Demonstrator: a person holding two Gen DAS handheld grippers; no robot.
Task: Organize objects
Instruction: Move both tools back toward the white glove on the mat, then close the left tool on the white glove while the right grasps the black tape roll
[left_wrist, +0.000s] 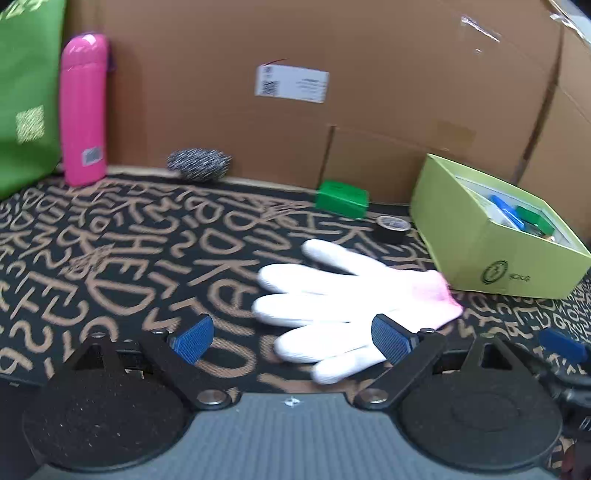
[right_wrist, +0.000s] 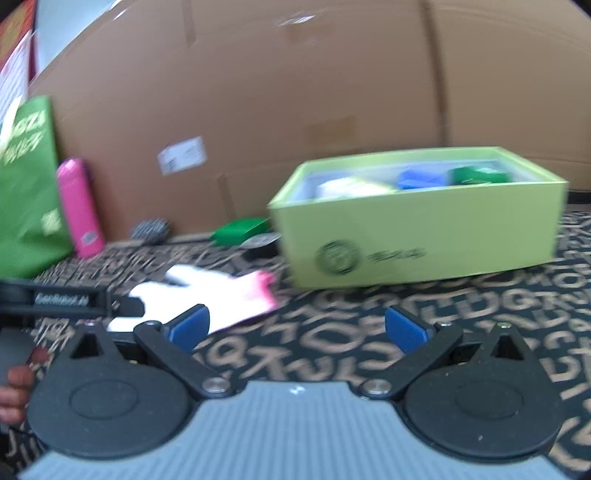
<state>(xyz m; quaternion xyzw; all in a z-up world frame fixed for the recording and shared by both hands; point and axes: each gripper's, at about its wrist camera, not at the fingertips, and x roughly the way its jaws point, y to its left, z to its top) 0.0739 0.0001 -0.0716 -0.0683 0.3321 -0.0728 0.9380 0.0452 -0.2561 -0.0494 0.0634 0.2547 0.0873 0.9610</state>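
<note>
A white glove with a pink cuff (left_wrist: 340, 299) lies flat on the patterned cloth, also in the right wrist view (right_wrist: 207, 291). My left gripper (left_wrist: 295, 338) is open, its right finger over the glove's lower fingers. My right gripper (right_wrist: 297, 328) is open and empty over bare cloth, right of the glove. A lime-green open box (left_wrist: 491, 236) holds blue, green and white items; it also shows in the right wrist view (right_wrist: 417, 229). A small green box (left_wrist: 341, 198), a black tape roll (left_wrist: 392, 227), a grey scouring ball (left_wrist: 198, 164) and a pink bottle (left_wrist: 83, 110) stand further back.
A large cardboard box (left_wrist: 332, 74) walls the back. A green bag (left_wrist: 26, 92) stands at the far left. The black cloth with tan letters (left_wrist: 110, 266) covers the surface. The left gripper's body (right_wrist: 62, 297) sits at the left in the right wrist view.
</note>
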